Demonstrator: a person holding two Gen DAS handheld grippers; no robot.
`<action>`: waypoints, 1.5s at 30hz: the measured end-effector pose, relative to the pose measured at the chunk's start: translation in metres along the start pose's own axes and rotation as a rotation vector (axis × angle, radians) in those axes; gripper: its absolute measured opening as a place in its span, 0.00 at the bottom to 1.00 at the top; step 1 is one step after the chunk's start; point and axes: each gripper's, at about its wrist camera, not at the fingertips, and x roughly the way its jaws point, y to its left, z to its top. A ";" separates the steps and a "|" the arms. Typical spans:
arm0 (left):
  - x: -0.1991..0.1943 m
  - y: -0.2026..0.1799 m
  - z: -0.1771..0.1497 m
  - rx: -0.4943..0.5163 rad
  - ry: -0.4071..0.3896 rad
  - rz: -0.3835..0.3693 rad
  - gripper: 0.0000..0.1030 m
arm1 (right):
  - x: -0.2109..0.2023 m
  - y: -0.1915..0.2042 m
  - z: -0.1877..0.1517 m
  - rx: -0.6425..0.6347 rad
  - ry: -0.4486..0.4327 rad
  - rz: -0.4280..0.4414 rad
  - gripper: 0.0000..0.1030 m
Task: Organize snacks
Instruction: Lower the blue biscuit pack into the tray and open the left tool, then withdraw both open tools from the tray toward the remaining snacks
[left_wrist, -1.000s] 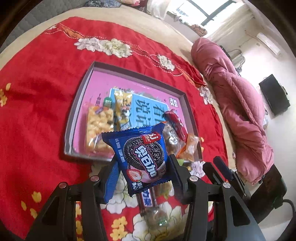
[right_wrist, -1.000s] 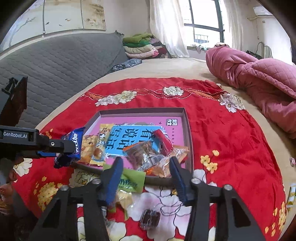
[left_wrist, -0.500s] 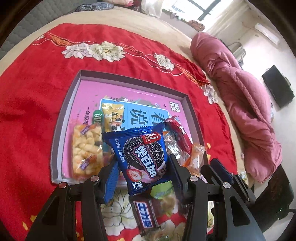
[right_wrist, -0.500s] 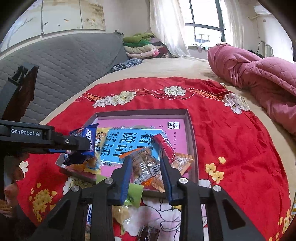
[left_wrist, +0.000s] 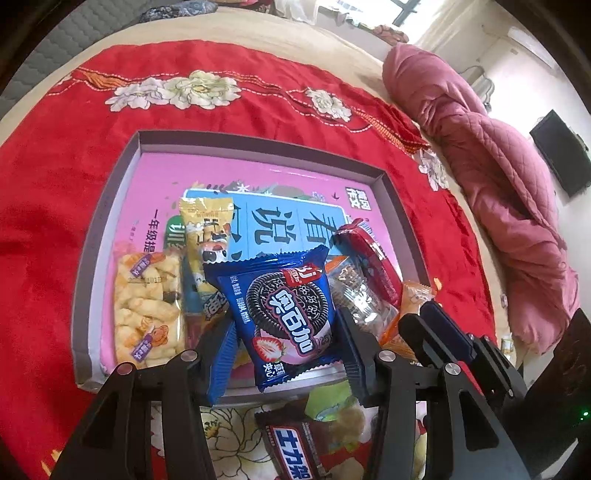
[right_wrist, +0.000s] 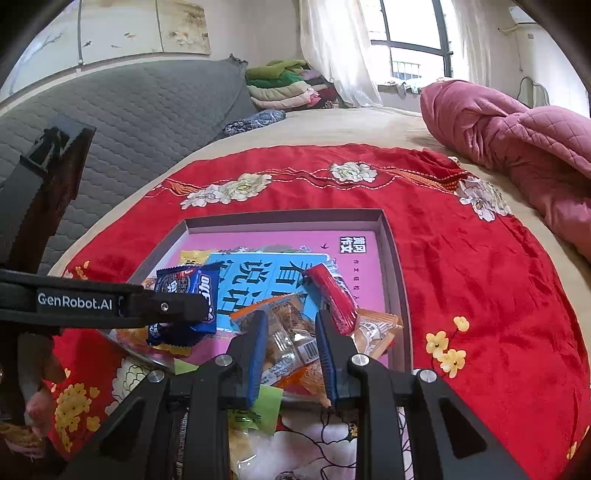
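Note:
My left gripper (left_wrist: 286, 328) is shut on a blue cookie packet (left_wrist: 282, 314) and holds it above the near edge of the grey tray (left_wrist: 258, 146) with a pink floor. The packet also shows in the right wrist view (right_wrist: 184, 306), held over the tray's left side (right_wrist: 391, 266). In the tray lie a yellow puffed-snack bag (left_wrist: 147, 310), a yellow packet (left_wrist: 207, 236), a red bar (left_wrist: 369, 258) and clear-wrapped snacks. My right gripper (right_wrist: 290, 350) is open and empty, its fingers either side of a clear orange-edged packet (right_wrist: 291, 332) at the tray's near edge.
The tray sits on a red flowered cloth (right_wrist: 480, 277) on a bed. A brown chocolate bar (left_wrist: 291, 446) and a green packet (left_wrist: 328, 402) lie on the cloth before the tray. A pink quilt (right_wrist: 517, 147) lies right, a grey headboard (right_wrist: 147, 110) left.
My left gripper has carried the blue packet forward over the tray. My right gripper has narrowed and moved toward the tray's near edge.

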 end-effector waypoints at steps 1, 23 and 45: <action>0.001 0.000 0.000 -0.001 0.001 0.000 0.51 | 0.000 -0.001 0.000 0.002 0.001 -0.002 0.26; -0.007 -0.002 -0.003 0.028 -0.004 0.026 0.60 | -0.002 -0.006 -0.002 0.014 -0.002 -0.019 0.53; -0.048 0.006 -0.031 0.027 -0.020 0.043 0.65 | -0.037 -0.010 -0.008 0.032 -0.035 -0.027 0.65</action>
